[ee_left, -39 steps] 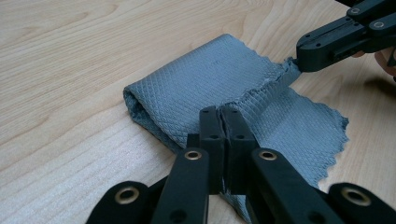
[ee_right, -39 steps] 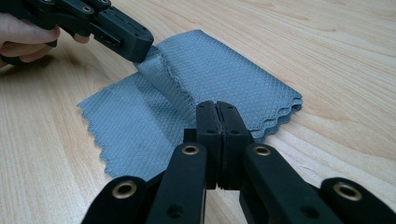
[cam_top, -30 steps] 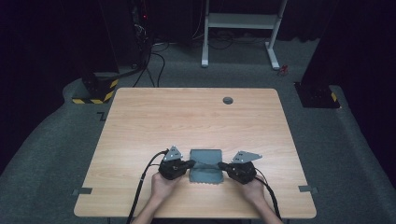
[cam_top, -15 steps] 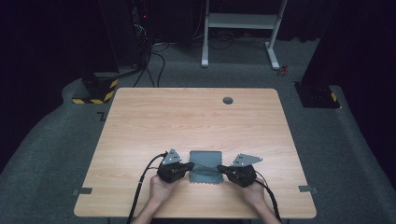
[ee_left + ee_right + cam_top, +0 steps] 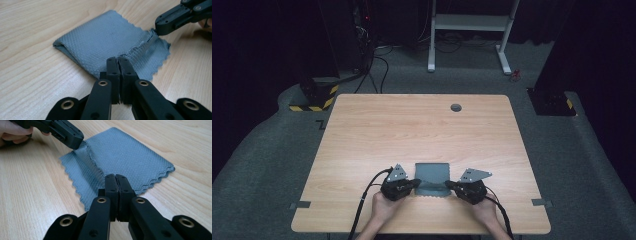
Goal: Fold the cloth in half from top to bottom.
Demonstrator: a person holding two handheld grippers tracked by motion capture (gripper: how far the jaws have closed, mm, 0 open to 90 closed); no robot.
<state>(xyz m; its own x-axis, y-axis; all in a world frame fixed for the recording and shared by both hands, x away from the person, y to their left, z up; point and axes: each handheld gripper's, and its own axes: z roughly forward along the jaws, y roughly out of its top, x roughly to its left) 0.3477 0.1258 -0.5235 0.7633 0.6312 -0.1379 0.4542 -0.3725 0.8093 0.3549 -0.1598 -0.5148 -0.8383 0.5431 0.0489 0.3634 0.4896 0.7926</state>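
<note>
The table is bare but for a grey cloth, already folded at least once, lying between the grippers. The left gripper and right gripper each pinch a near corner of its top layer, jaws pressed together. Another fold looks barely begun.

The cloth edge inside each gripper is hidden (probably pinched), forearms cut off below.
</note>
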